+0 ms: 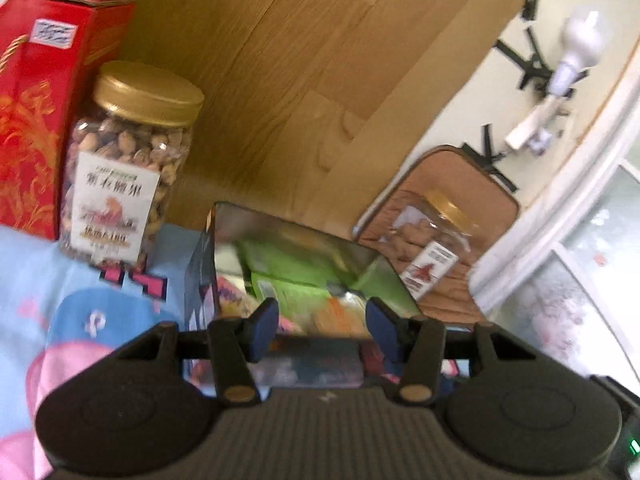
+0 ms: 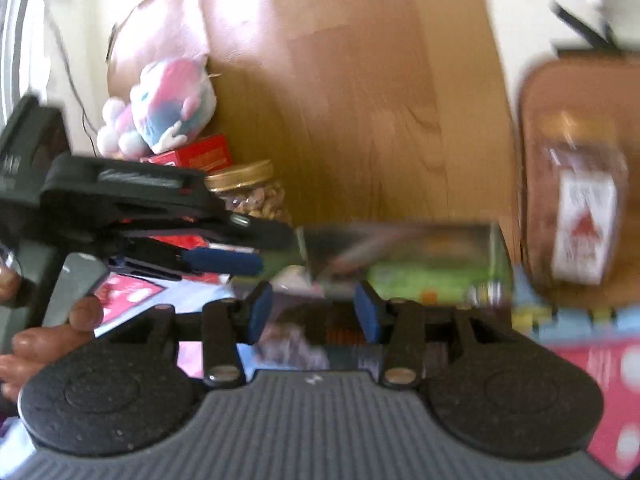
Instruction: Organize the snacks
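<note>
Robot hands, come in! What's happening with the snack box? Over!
Left gripper, right gripper: jaws apart, nothing clamped. Snack box open ahead. Nut jar beside it.

A nut jar (image 1: 124,160) stands beside the gift box (image 1: 40,104) — snack packets (image 1: 304,280) lie in the tin (image 1: 288,236).

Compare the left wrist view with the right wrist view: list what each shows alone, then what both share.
Left wrist only: a white lamp-like fixture on the pale wall.
Right wrist only: the pink, white and blue plush toy, and the left gripper seen from the side with a hand on it.
Both: the red cardboard box, the gold-lidded clear jar of nuts, the shiny open box of green packets, and a second gold-lidded jar on a brown cushion.
</note>
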A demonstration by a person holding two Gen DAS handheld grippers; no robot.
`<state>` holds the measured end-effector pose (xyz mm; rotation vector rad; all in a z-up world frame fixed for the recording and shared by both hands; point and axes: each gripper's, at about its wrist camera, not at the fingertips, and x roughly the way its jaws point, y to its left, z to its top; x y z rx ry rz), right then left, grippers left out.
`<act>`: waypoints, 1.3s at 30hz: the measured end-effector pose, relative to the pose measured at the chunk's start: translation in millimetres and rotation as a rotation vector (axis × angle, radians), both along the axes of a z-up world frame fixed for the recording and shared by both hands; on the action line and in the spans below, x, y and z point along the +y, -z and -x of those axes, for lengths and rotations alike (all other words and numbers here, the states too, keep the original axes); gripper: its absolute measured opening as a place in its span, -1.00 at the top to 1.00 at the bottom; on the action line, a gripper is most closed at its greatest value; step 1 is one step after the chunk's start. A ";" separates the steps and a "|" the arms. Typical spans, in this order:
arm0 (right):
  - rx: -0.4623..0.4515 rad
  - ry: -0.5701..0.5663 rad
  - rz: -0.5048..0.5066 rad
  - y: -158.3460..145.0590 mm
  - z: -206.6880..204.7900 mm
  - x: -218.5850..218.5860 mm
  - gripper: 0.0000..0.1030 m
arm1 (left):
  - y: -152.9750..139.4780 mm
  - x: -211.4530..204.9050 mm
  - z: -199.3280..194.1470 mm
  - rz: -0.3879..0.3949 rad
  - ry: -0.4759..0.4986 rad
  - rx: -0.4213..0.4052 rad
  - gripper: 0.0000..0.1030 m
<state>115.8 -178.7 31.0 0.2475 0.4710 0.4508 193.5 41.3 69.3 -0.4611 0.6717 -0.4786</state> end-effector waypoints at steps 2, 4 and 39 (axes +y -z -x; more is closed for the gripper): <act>0.075 -0.027 -0.073 8.9 13.8 -13.7 0.06 | 4.0 4.4 19.3 0.012 0.016 0.005 0.00; 0.121 -0.043 -0.099 19.1 29.5 -21.2 0.06 | 12.3 6.4 38.7 0.018 0.029 0.020 0.00; 0.257 0.166 -0.142 38.6 144.7 -74.5 0.74 | 49.3 -89.1 93.4 -0.072 0.254 0.140 -0.08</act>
